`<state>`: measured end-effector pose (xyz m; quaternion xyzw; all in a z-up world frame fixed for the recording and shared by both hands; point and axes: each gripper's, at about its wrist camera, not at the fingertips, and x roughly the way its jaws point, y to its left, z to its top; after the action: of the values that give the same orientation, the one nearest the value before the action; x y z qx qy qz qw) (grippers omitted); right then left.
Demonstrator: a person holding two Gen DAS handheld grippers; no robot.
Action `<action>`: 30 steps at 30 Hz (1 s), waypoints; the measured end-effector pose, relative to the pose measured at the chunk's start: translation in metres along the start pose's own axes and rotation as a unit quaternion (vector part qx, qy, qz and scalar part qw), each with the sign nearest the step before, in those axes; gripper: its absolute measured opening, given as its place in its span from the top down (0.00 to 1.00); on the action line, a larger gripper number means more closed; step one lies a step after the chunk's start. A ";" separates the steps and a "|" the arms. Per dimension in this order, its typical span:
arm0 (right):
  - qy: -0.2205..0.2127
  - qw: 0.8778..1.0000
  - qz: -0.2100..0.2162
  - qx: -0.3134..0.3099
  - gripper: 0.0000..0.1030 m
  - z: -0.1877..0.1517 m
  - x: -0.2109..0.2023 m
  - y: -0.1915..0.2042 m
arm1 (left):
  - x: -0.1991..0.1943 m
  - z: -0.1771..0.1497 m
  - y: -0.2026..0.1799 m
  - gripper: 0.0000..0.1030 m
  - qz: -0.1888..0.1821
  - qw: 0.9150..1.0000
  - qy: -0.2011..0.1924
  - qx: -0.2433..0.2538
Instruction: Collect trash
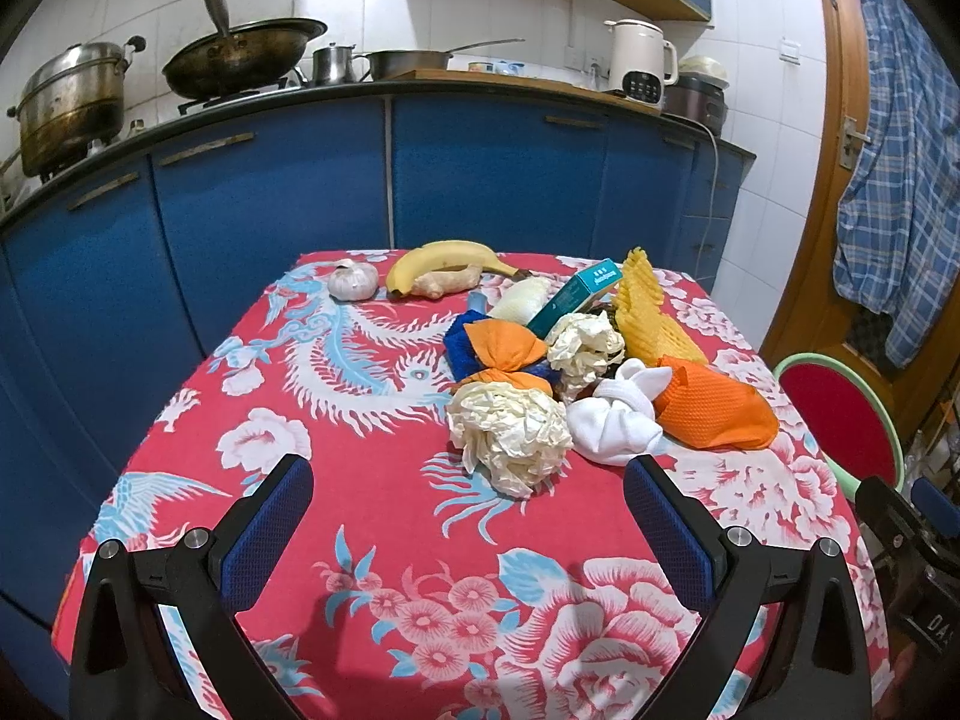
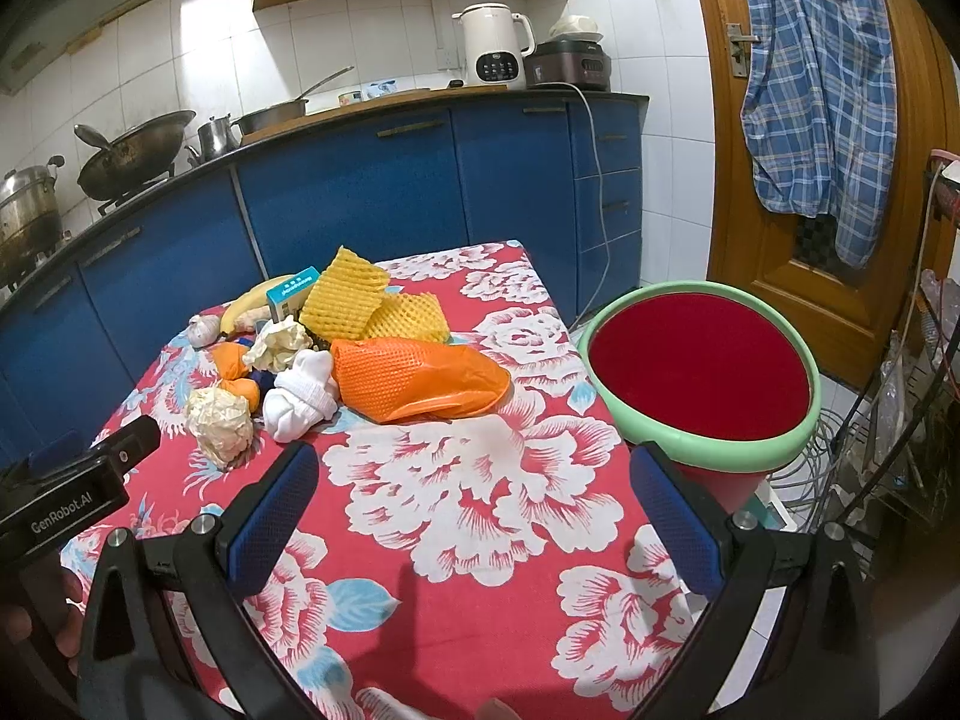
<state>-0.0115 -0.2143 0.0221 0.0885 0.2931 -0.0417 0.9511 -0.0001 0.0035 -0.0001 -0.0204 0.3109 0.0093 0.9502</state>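
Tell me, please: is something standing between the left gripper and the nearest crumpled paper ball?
Nothing visible does. The left gripper is open, and only bare tablecloth lies between its fingers and the crumpled paper ball. The white sock bundle sits beside the ball, on its right.

The blue item (image 1: 462,348) is largely covered by the orange wrapper (image 1: 504,348); the teal box's (image 1: 579,294) print is unreadable.

I'm looking out low over the near edge of the table (image 1: 372,492) through the left wrist view, facing the counter (image 1: 384,93), trash pile at one o'clock. The right wrist view is sitting further right, angling toward the bin (image 2: 699,438) at two o'clock. Both are sharing the pile and kettle (image 2: 495,48).
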 end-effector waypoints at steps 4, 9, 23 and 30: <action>0.001 1.000 0.001 0.000 0.01 0.000 0.000 -0.001 | 0.001 0.000 0.001 0.00 0.000 1.000 0.000 -0.002; 0.001 1.000 0.000 0.001 0.01 0.000 0.000 -0.001 | 0.001 -0.001 0.001 0.00 0.000 1.000 0.000 -0.002; 0.002 1.000 -0.001 0.000 0.01 0.000 0.001 -0.001 | 0.002 -0.002 0.003 0.00 0.000 1.000 0.001 -0.002; 0.002 1.000 -0.001 0.000 0.01 0.000 0.001 -0.001 | 0.002 -0.002 0.004 0.00 0.001 1.000 0.002 -0.001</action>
<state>-0.0109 -0.2149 0.0220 0.0884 0.2950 -0.0423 0.9505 0.0004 0.0074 -0.0029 -0.0214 0.3123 0.0103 0.9497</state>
